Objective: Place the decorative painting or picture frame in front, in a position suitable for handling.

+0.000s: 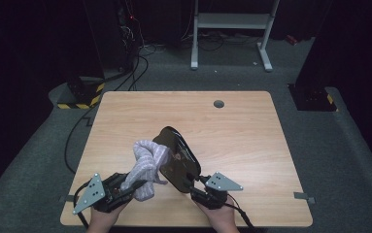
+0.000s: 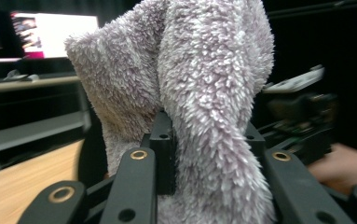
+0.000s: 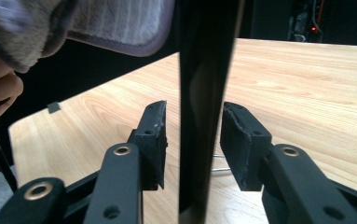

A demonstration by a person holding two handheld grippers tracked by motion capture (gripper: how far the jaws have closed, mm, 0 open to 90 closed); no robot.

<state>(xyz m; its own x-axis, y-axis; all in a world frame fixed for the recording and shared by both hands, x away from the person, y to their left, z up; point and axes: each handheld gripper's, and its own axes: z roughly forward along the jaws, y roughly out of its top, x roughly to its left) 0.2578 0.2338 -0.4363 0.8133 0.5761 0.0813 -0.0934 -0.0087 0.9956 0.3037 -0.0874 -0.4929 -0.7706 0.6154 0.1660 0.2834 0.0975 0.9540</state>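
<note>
Black glossy plate [image 1: 177,158] stands on edge above the wooden table [image 1: 251,145], between the right gripper [image 3: 193,140]'s parted pads. Left gripper [image 2: 209,154] pinches the fluffy grey cloth [image 1: 147,167] against it; support the plate before wiping.

- The bench [image 1: 232,126] is lit from above and looks bright; the room around it is very dark
- The shiny black plate [image 1: 176,160] has small glints
- In the left gripper view, the fluffy cloth [image 2: 204,84] is sharp; things behind it are blurry, with a glaring white screen [image 2: 55,35]
</note>
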